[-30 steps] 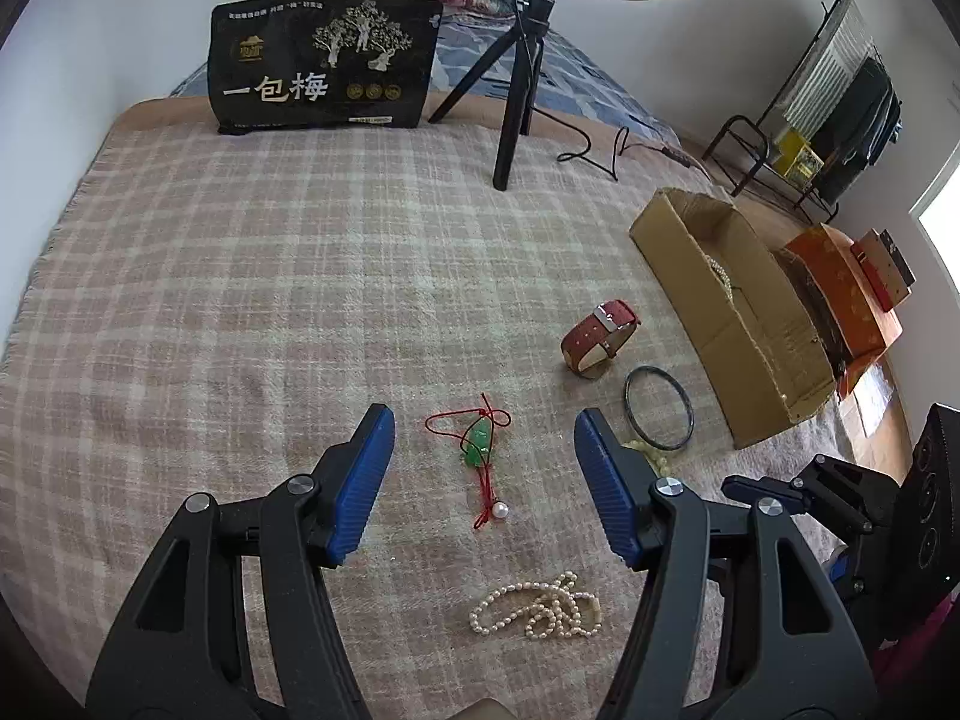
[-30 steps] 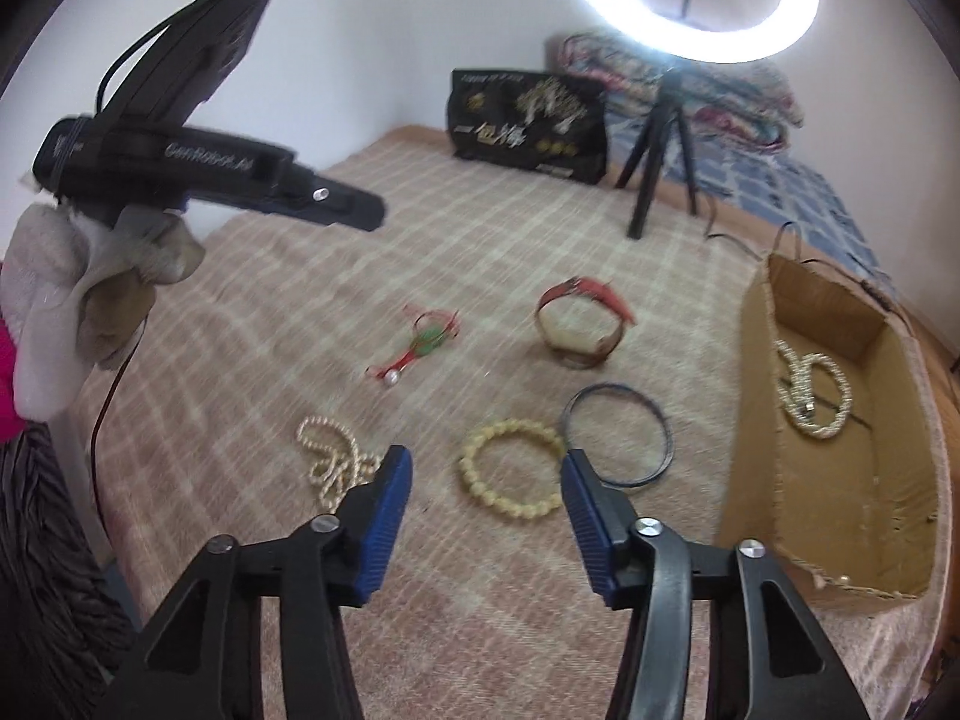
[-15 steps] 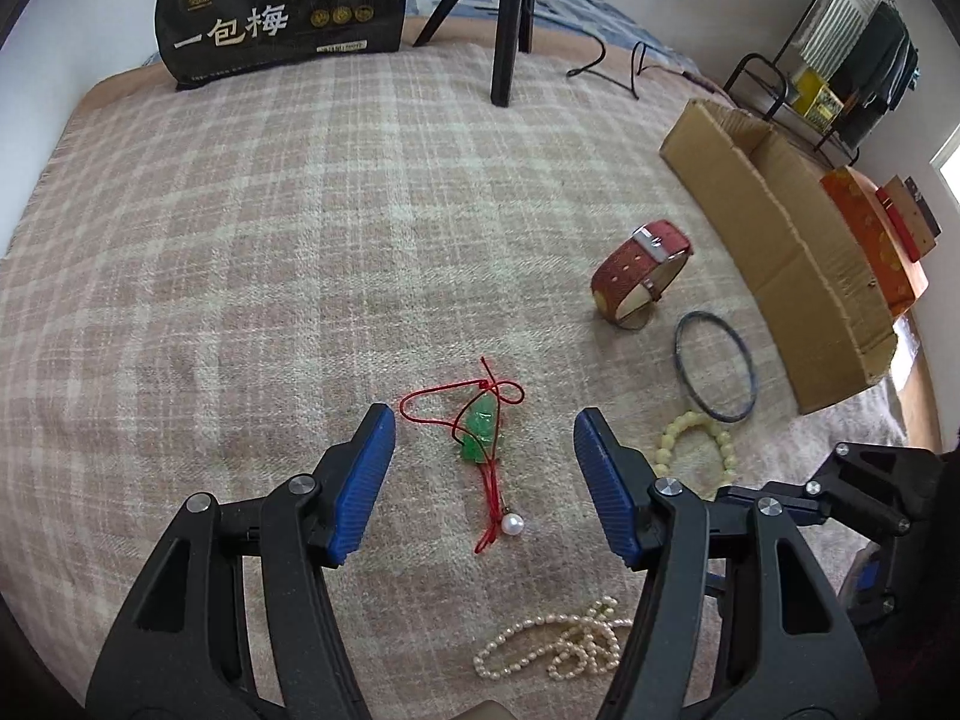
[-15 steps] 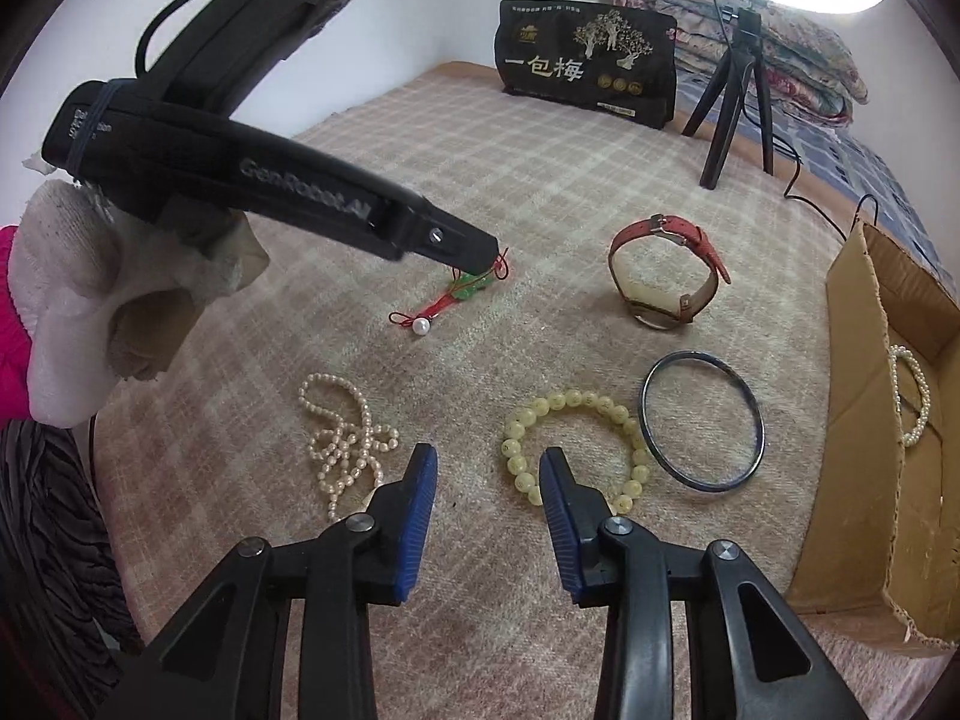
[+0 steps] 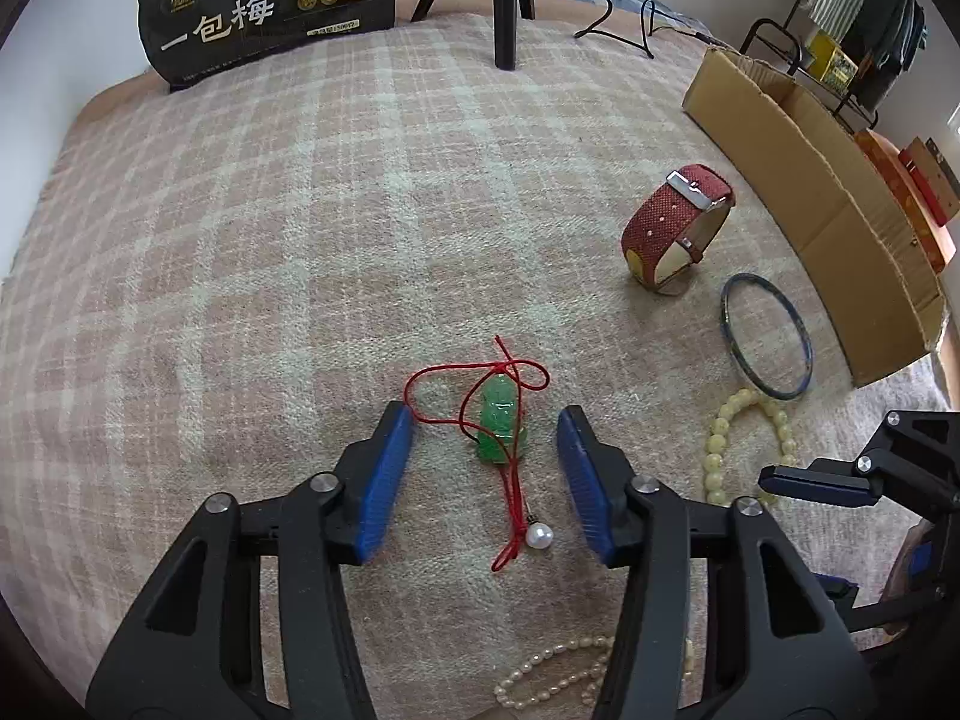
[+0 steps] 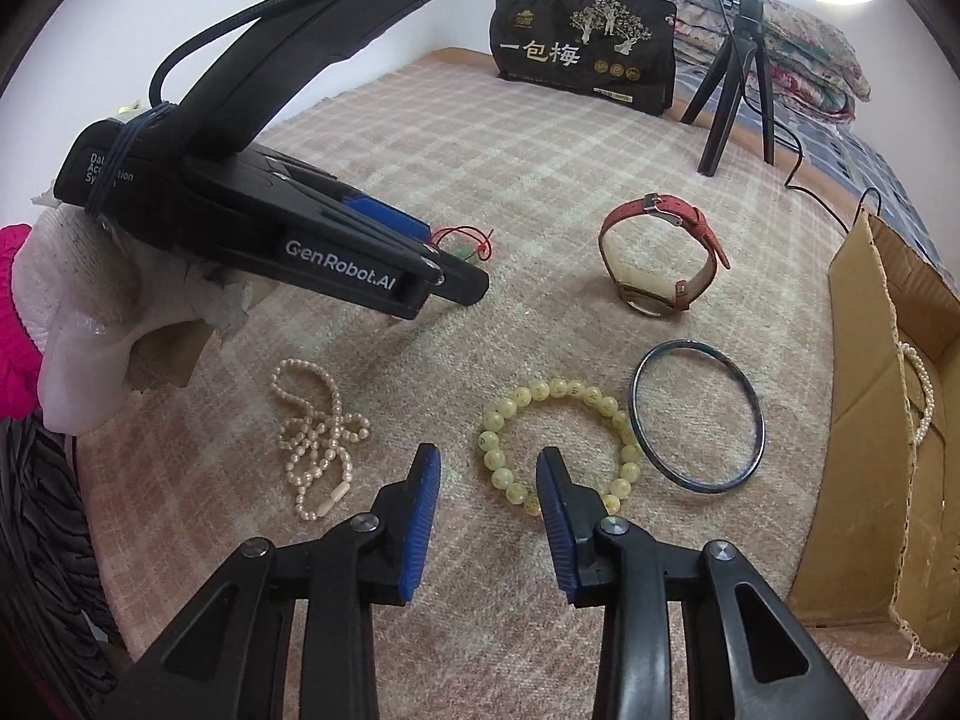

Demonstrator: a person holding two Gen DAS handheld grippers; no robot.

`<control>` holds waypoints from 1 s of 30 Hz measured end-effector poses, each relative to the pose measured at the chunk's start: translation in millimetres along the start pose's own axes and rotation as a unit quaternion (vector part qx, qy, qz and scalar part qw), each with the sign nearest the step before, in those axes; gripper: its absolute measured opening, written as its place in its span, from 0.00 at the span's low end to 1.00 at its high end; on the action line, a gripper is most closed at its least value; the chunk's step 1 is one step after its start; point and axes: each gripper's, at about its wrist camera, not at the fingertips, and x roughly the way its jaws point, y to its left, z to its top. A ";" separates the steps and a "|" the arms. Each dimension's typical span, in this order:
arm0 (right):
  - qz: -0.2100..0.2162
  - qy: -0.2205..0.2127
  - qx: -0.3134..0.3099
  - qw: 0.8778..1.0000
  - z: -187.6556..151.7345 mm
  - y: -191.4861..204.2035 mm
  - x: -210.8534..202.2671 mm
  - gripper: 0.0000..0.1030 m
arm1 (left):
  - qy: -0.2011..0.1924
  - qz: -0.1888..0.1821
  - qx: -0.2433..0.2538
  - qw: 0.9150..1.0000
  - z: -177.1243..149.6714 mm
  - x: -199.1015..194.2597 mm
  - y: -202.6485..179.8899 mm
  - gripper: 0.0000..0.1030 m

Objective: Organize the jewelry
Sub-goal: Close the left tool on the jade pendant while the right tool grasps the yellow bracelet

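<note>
A green jade pendant on a red cord with a white pearl lies on the plaid blanket. My left gripper is open, low over it, with the pendant between the fingertips. My right gripper is open around the near left edge of a yellow bead bracelet. A red watch, a dark bangle and a pearl necklace lie nearby. The cardboard box at the right holds a pearl strand.
A black bag with Chinese lettering stands at the blanket's far edge. A black tripod with a cable stands beside it. The left gripper's body and gloved hand fill the left of the right wrist view.
My left gripper has moved down and forward until its fingers flank the green pendant. My right gripper has moved closer to the yellow bracelet and its fingers have narrowed a little.
</note>
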 end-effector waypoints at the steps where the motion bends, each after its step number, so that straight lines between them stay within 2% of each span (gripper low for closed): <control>1: 0.000 0.001 -0.002 1.000 0.0 0.6 0.8 0.32 | -0.001 0.002 0.003 1.000 0.4 1.0 -0.6 0.44; 6: -0.001 0.013 -0.018 1.000 0.4 5.6 7.4 0.32 | -0.005 0.008 -0.002 1.000 0.5 1.2 4.4 0.20; 7: -0.003 0.015 -0.021 1.000 0.1 6.5 8.6 0.32 | -0.006 0.008 -0.004 1.000 0.6 0.9 5.9 0.18; 11: -0.008 0.021 -0.022 0.999 1.0 6.9 10.2 0.30 | -0.008 0.008 -0.003 1.000 -0.5 0.0 6.0 0.18; 17: -0.023 0.025 -0.016 0.999 1.9 3.3 10.1 0.09 | -0.010 0.010 -0.004 1.000 -0.7 -1.3 4.5 0.18; 24: -0.003 0.008 0.017 1.000 3.6 -5.6 -0.5 0.05 | -0.013 0.004 -0.014 1.000 -0.8 -9.6 7.7 0.18; 30: 0.006 -0.022 0.038 0.999 10.6 -10.2 -18.1 0.05 | -0.035 -0.010 -0.032 0.999 6.0 -32.7 13.1 0.18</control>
